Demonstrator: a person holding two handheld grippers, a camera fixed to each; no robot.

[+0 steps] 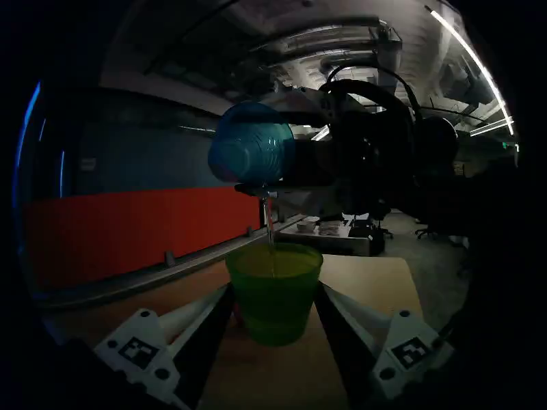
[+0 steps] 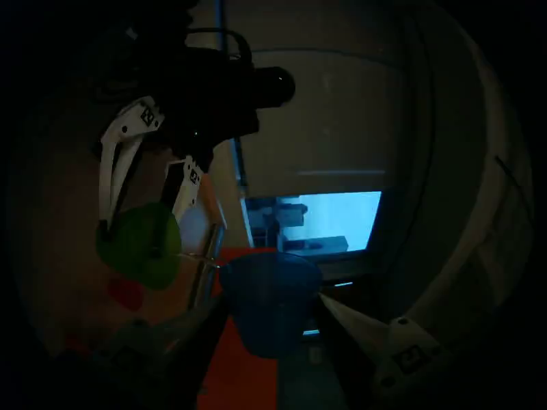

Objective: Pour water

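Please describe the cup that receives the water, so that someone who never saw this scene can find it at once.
Look at the wooden table in front of the long red wall panel. Over it, the white fingers of the left gripper hold a green cup. It is upright and lower, while the blue cup is tipped above it, pouring a thin stream.

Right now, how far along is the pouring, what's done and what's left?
Done: both cups are gripped, the green cup in the left gripper, the blue cup in the right gripper, held tipped above the green one. In hand: a thin stream of water falls from the blue cup's rim into the green cup. Left: finishing the pour and righting the blue cup. I cannot tell how full the green cup is.
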